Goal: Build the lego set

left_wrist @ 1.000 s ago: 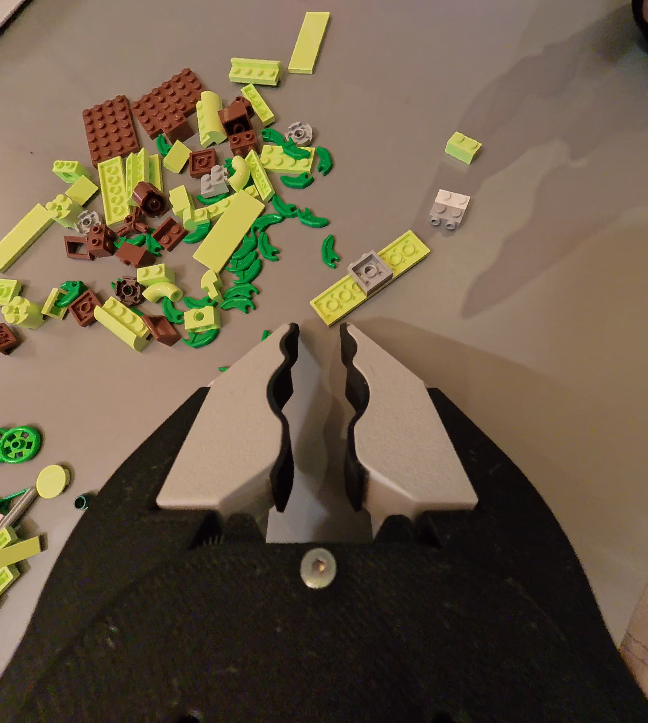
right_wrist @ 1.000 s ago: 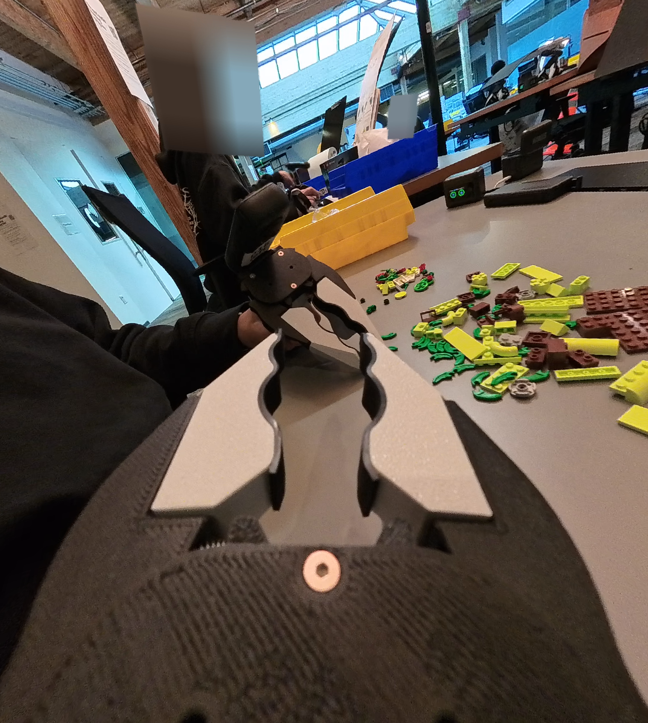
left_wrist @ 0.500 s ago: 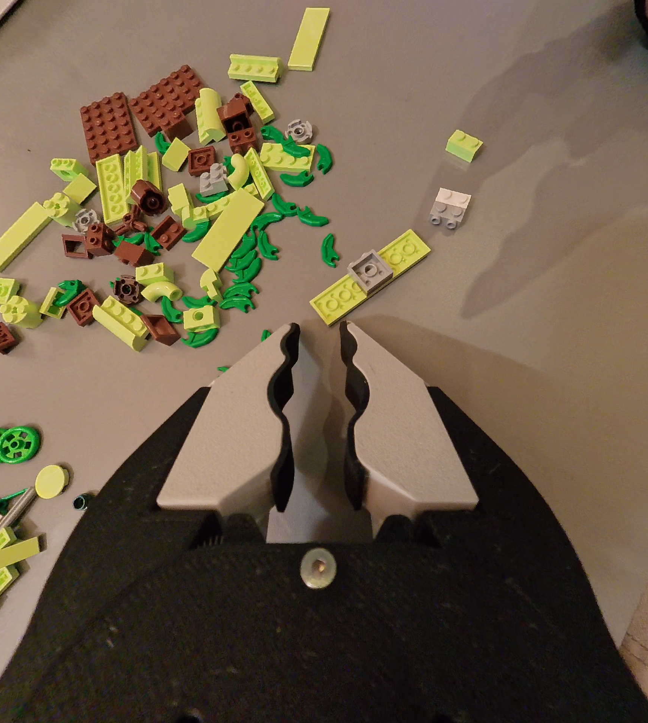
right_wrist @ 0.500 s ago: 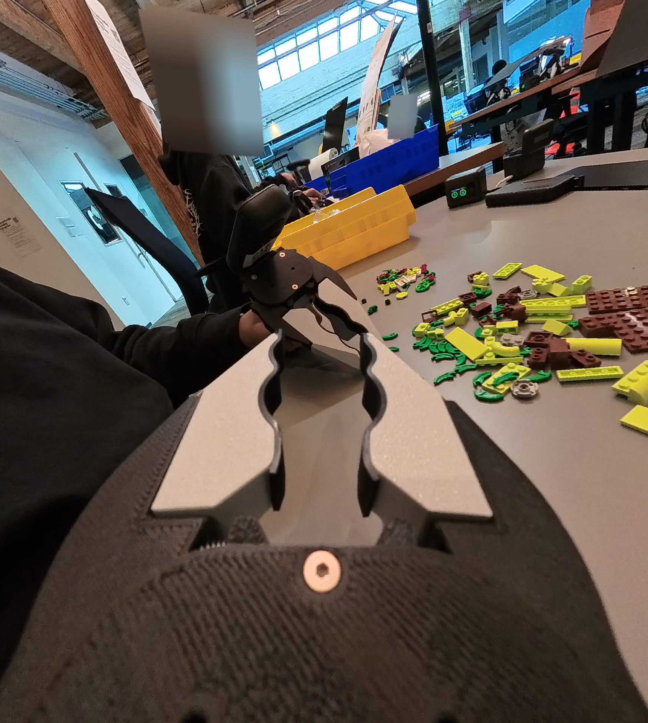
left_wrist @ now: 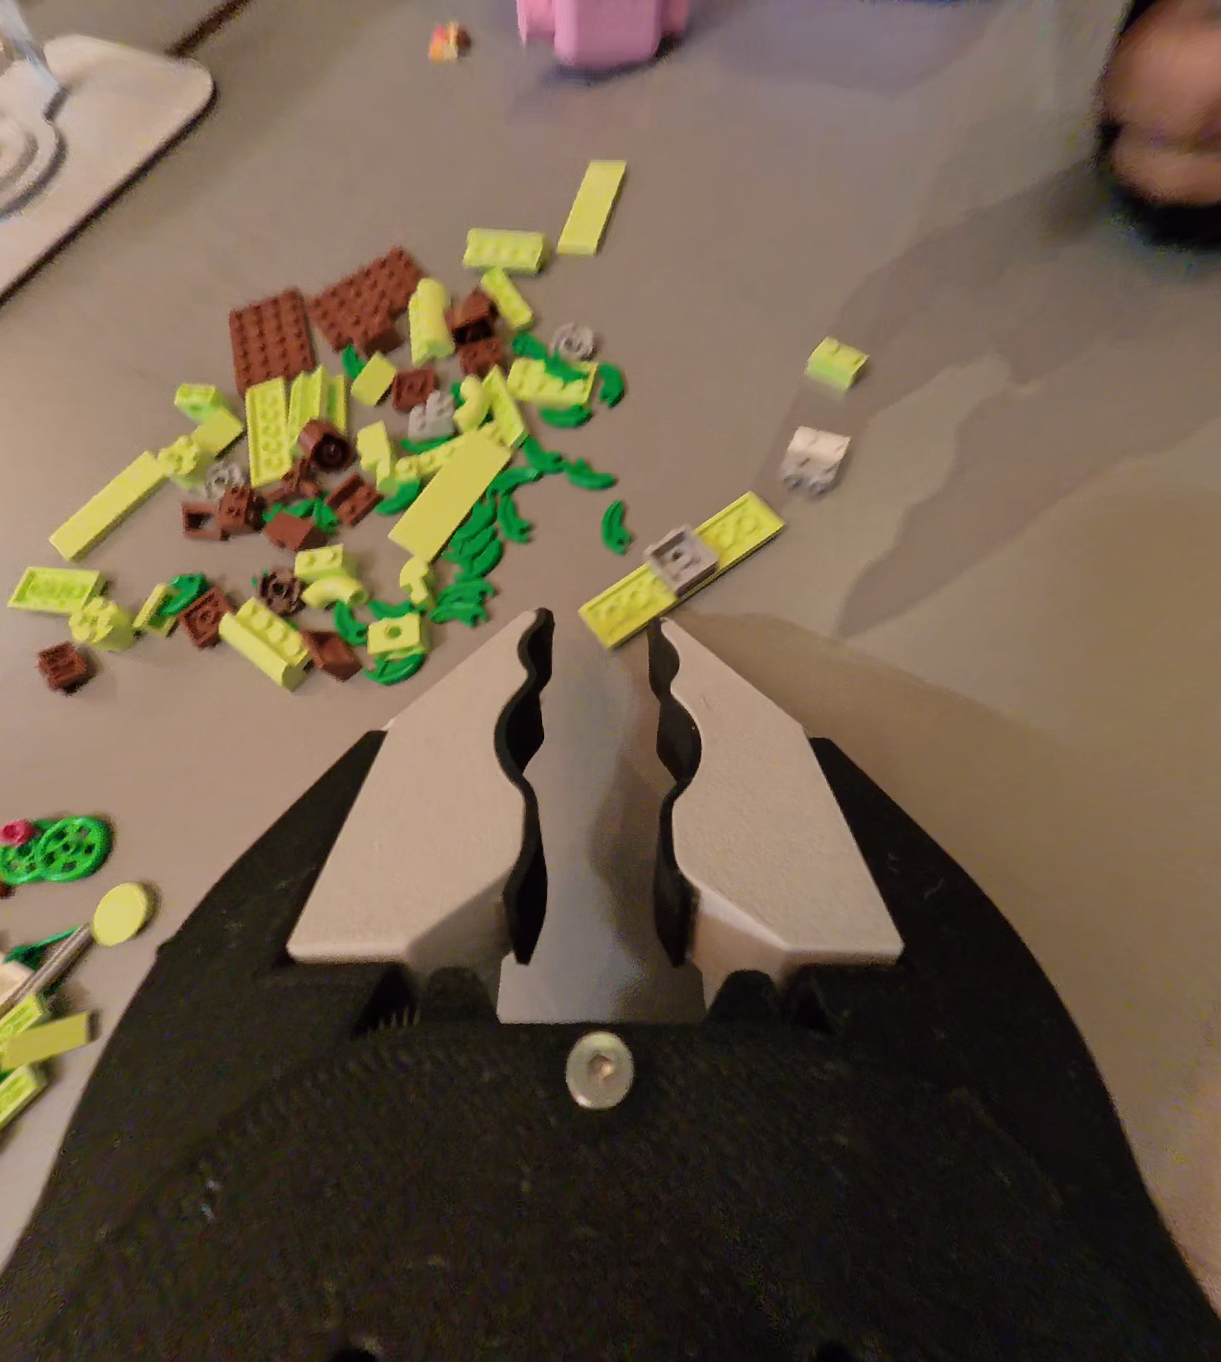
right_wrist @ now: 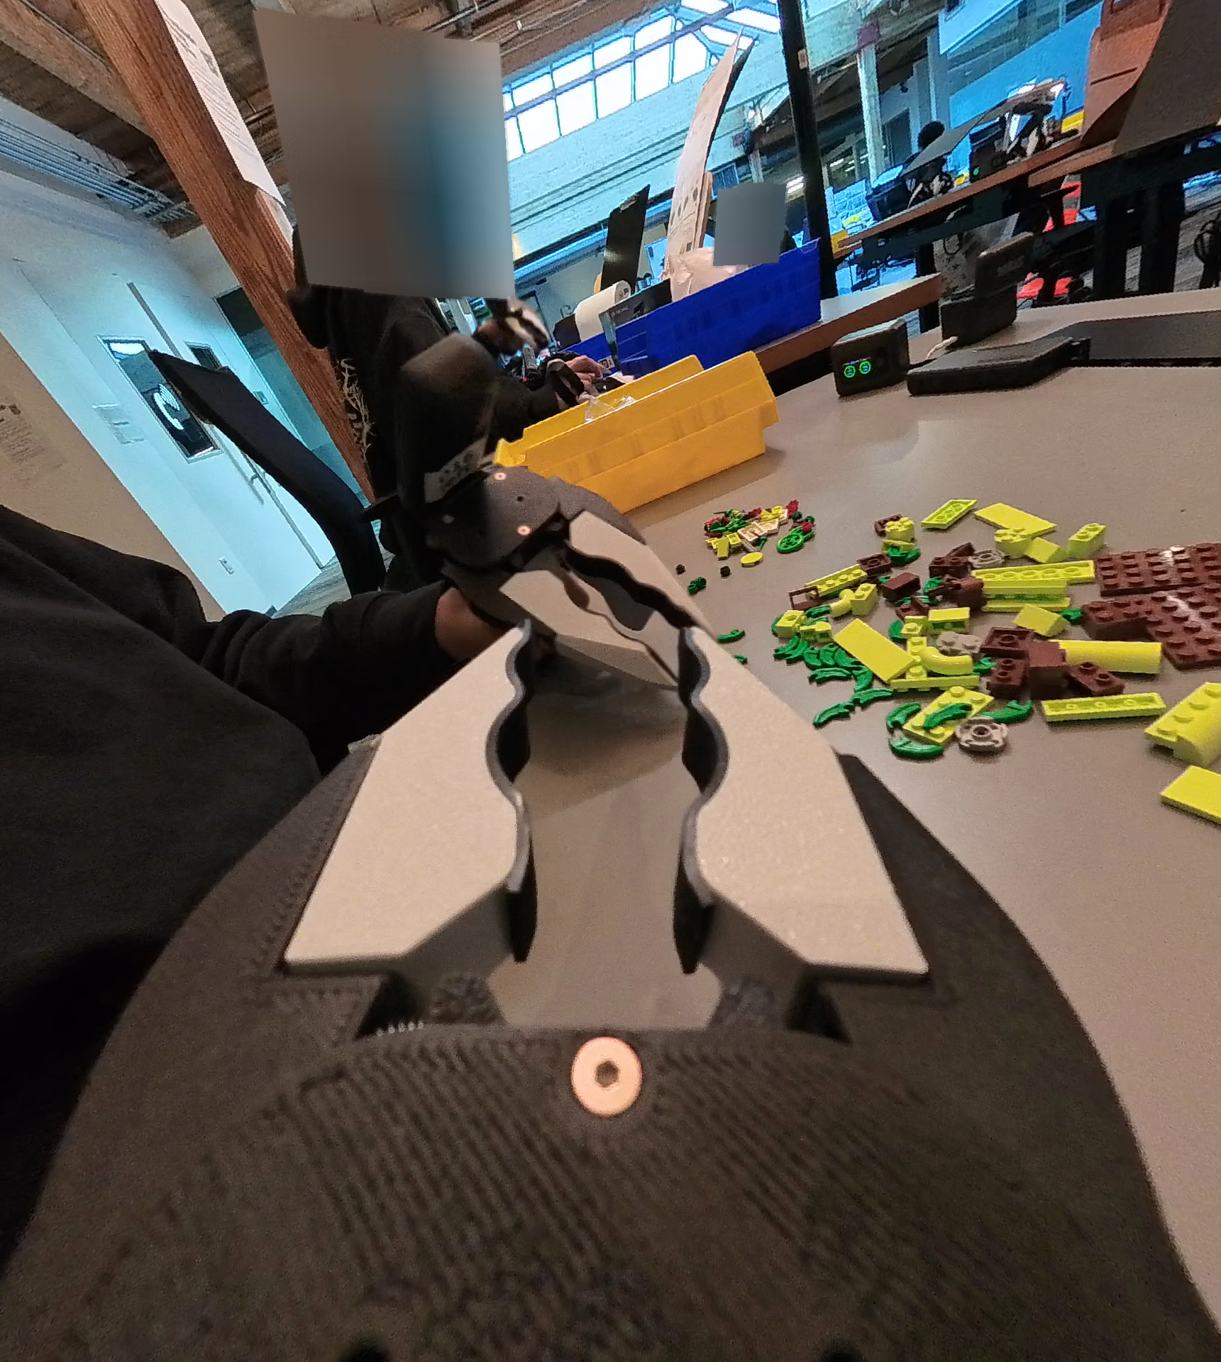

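On grey table, lime plate with grey square tile on its middle lies just ahead of my left gripper; my left fingers narrowly parted, holding nothing. Loose grey brick and small lime brick beyond plate. Main pile of lime, brown, green pieces off to left. My right gripper low over table edge, fingers moderately apart, empty. Yellow bins at far side.
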`<state>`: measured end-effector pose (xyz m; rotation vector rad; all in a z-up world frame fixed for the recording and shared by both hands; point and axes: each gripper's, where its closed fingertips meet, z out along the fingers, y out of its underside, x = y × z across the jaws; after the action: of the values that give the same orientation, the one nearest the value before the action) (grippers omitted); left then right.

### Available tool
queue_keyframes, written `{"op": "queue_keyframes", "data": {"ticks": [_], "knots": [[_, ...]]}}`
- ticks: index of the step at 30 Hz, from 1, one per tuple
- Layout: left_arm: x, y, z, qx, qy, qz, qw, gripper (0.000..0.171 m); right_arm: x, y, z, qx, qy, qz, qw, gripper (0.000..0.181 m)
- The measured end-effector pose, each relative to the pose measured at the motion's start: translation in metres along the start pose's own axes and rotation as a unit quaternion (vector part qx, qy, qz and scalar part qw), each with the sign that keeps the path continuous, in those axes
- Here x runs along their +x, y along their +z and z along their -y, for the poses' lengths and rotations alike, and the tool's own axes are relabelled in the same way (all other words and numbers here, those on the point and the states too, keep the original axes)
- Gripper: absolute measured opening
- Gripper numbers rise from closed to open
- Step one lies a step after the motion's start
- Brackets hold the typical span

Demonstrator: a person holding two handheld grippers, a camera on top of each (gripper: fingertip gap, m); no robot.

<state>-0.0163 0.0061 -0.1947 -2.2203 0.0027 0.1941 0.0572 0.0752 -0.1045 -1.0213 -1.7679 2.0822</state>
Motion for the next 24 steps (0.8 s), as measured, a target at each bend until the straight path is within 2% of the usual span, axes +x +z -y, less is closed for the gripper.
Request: {"op": "queue_keyframes", "data": {"ticks": [4, 9, 16, 21, 22, 24], "knots": [[0.030, -0.003, 0.035, 0.059, 0.007, -0.039, 0.998, 0.026, 0.001, 0.000, 0.001, 0.002, -0.005, -0.004, 1.000, 0.036], [0.059, 0.032, 0.040, -0.002, 0.051, -0.075, 0.996, 0.028, 0.001, -0.001, 0.002, 0.006, -0.005, -0.007, 1.000, 0.036], [0.064, 0.054, 0.037, -0.055, 0.022, -0.102, 0.993, 0.027, 0.001, 0.000, 0.000, 0.002, -0.013, -0.011, 1.000, 0.036], [0.065, 0.050, 0.033, -0.059, 0.012, -0.113, 0.992, 0.009, 0.002, 0.000, 0.001, 0.004, -0.018, -0.016, 1.000, 0.036], [0.064, 0.048, 0.034, -0.054, 0.008, -0.114, 0.992, 0.000, 0.002, 0.000, 0.002, 0.006, -0.022, -0.020, 1.000, 0.036], [0.061, 0.041, 0.042, -0.027, -0.020, -0.124, 0.992, 0.000, 0.004, -0.001, 0.004, 0.009, -0.046, -0.038, 0.998, 0.036]]}}
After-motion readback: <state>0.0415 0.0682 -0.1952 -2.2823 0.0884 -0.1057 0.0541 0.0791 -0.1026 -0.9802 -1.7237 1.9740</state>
